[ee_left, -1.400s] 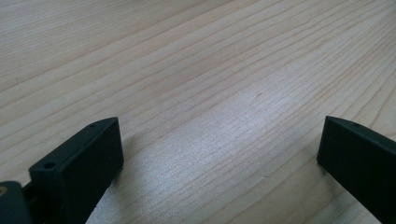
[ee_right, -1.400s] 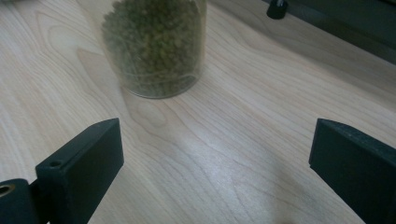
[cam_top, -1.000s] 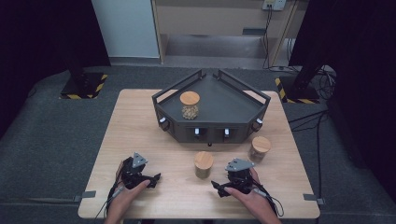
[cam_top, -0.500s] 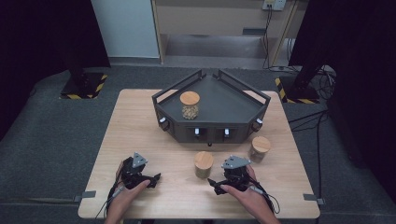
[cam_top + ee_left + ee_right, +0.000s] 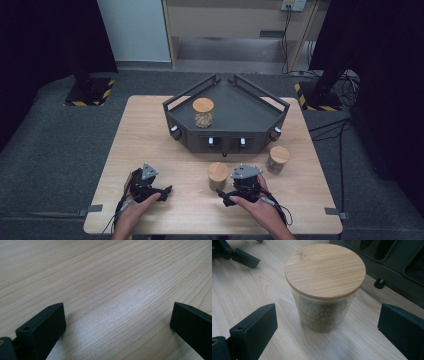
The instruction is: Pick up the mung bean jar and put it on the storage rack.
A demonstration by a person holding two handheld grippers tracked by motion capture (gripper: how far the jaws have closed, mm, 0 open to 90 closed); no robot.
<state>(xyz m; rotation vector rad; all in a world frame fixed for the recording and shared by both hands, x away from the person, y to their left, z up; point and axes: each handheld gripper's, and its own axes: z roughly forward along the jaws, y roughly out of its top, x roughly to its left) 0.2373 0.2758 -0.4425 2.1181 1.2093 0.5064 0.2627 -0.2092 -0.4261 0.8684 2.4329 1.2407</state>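
A glass jar with a bamboo lid (image 5: 217, 175) stands on the wooden table (image 5: 150, 130) in front of the dark tray. In the right gripper view the same jar (image 5: 324, 290) holds greenish grains and sits just ahead of the jaws, between their lines but not touched. My right gripper (image 5: 232, 189) (image 5: 327, 327) is open, low at the jar's near right. My left gripper (image 5: 162, 191) (image 5: 117, 322) is open over bare wood at the front left, with nothing between its jaws.
A dark angular tray (image 5: 250, 112) with raised rails stands at the table's back centre, and a lidded jar (image 5: 203, 112) is on it. Another lidded jar (image 5: 277, 159) stands at the front right of the tray. The left gripper's jaws (image 5: 242, 257) show beyond the near jar.
My right gripper has shifted a little left, closer to the jar in front of the tray. The left gripper and the jars have stayed put.
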